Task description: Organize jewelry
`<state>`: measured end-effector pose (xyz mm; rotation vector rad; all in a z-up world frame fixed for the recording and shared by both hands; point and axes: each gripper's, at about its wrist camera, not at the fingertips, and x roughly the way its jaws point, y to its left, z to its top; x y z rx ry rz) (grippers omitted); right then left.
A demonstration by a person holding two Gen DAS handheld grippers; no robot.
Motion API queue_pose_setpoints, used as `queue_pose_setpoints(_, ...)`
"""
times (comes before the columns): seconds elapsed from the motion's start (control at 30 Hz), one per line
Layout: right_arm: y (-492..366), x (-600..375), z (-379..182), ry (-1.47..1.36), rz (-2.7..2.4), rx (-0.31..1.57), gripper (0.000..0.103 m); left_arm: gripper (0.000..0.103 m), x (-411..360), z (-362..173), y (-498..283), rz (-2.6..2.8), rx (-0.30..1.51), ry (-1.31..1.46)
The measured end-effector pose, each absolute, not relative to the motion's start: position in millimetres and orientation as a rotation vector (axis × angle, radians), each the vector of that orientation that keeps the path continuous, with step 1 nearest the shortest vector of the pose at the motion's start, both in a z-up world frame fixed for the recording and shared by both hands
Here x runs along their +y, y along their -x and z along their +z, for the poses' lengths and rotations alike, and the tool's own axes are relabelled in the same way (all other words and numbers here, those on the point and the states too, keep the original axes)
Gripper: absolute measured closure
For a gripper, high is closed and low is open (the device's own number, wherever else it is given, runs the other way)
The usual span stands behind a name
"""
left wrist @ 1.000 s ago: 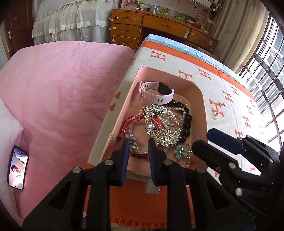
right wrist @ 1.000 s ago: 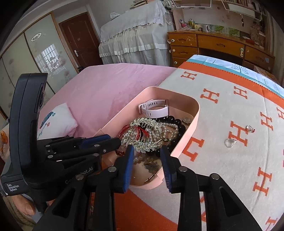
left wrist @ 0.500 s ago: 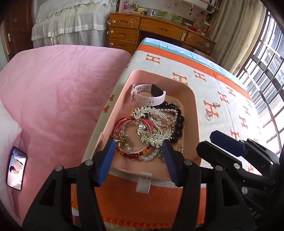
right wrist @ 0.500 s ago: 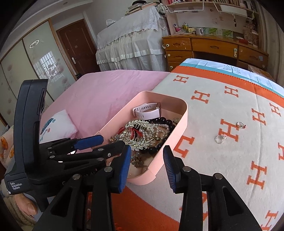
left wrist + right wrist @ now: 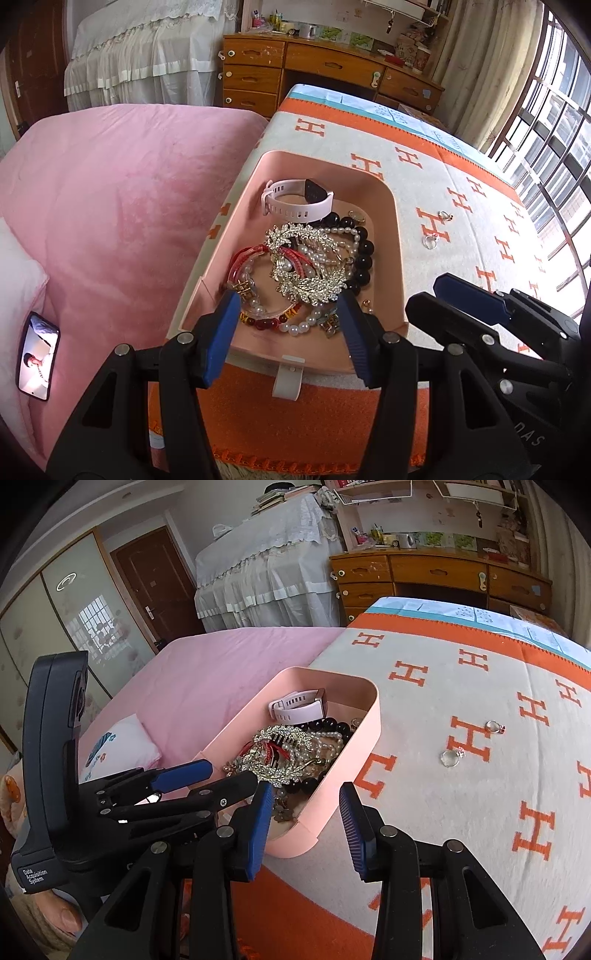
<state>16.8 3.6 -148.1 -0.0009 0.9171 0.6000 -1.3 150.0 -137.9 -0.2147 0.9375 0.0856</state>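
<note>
A pink tray [image 5: 391, 206] sits on the orange-and-white blanket and holds a white watch [image 5: 295, 201], a rhinestone leaf brooch [image 5: 310, 266], pearl and black bead bracelets and red bangles. My left gripper [image 5: 288, 306] is open and empty, just above the tray's near end. My right gripper [image 5: 306, 805] is open and empty over the tray's near corner [image 5: 332, 794]. Two silver rings [image 5: 450, 757] [image 5: 495, 726] lie loose on the blanket to the right of the tray; they also show in the left wrist view [image 5: 430, 240].
A pink quilt [image 5: 110, 192] lies left of the tray with a lit phone [image 5: 37, 356] on it. A wooden dresser [image 5: 325, 74] stands beyond the bed. Windows [image 5: 554, 147] are on the right.
Both grippers have opened wider and pulled back and up from the tray. The jewelry in the tray has stayed in place.
</note>
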Motion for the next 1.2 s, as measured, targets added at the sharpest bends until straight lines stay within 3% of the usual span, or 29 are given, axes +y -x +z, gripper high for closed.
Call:
queue_pose_setpoints(0.47, -24.7, -44.4, -126.7, -0.045, 0.538, 0.894, 0.065, 0.051, 113.9, -112.3, -4.4, 0.059, 0.886, 0.125)
queue_pose_setpoints(1.2, -88.7, -167.6, -53.6, -0.083, 0.386, 0.9, 0.062, 0.051, 29.3, -76.2, -83.1, -0.073, 0.896, 0.031)
